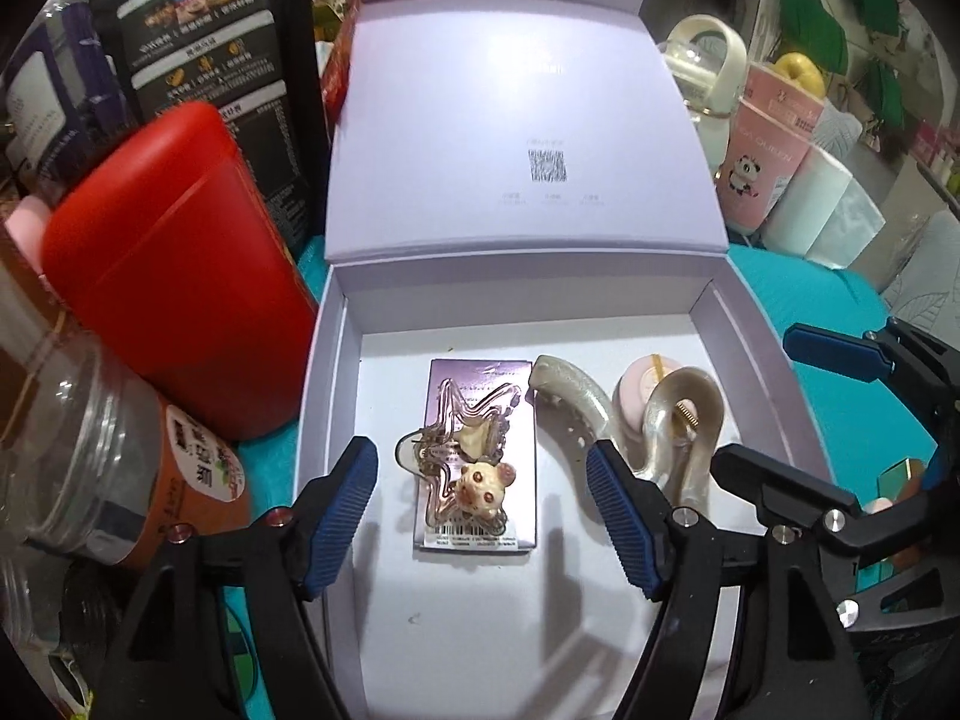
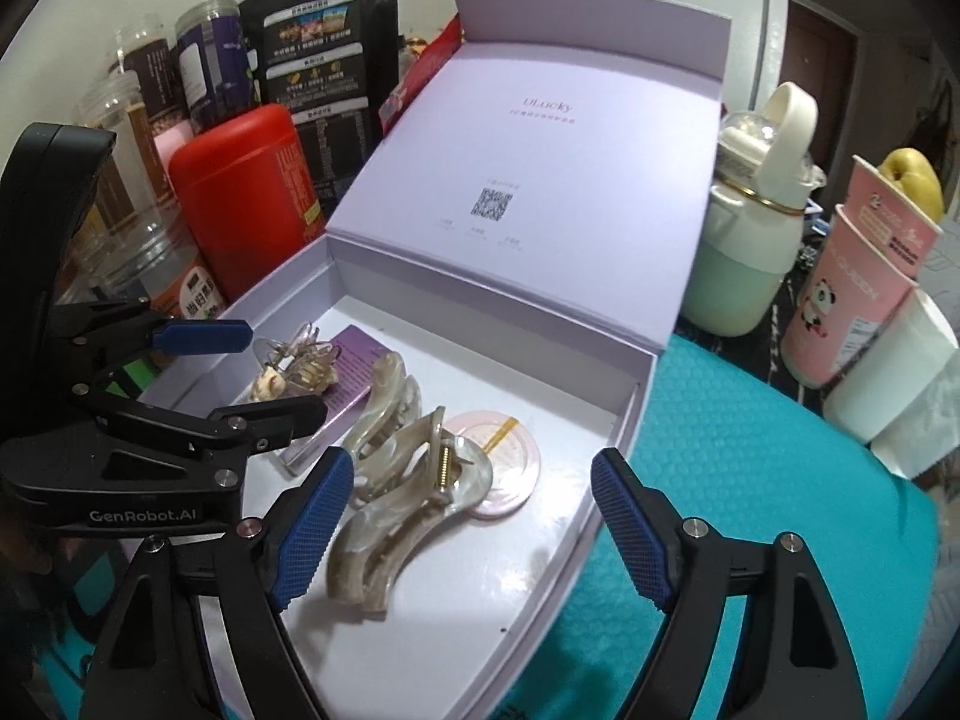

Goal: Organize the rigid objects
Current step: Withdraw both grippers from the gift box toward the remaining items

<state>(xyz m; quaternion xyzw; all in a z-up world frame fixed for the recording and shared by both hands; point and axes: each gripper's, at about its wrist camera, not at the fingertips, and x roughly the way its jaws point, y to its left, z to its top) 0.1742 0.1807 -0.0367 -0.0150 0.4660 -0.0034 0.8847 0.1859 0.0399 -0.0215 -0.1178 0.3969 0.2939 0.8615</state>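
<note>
item: lilac box (image 1: 336,396), lid standing open at its far side, sitting on a teal mat (image 2: 750,450). everything below is placed relative to this box.

contents, all lying on the box floor: a purple card (image 1: 474,534) toward the left wall, with a clear star clip (image 1: 462,450) and its small bear charm (image 1: 480,489) lying on top of it; a pearly claw clip (image 1: 570,402) at the middle; a second pearly clip (image 2: 384,540) just right of that, its spring facing up, resting partly over a pink disc (image 2: 510,462) toward the right wall.

left gripper (image 1: 480,516): hanging over the near left part of the box, jaws parted, nothing between the pads but air; the star clip is lying directly below the gap, untouched.

right gripper (image 2: 474,528): hanging over the near right part of the box, jaws wide and empty; the second pearly clip is lying just inside its left finger, long axis running roughly along the gripper's pointing line, toward the box's far wall.

judgement: both clips look delivered. anything further is probably lying outside the box; the right gripper is nearer the open mat on the right.
</note>
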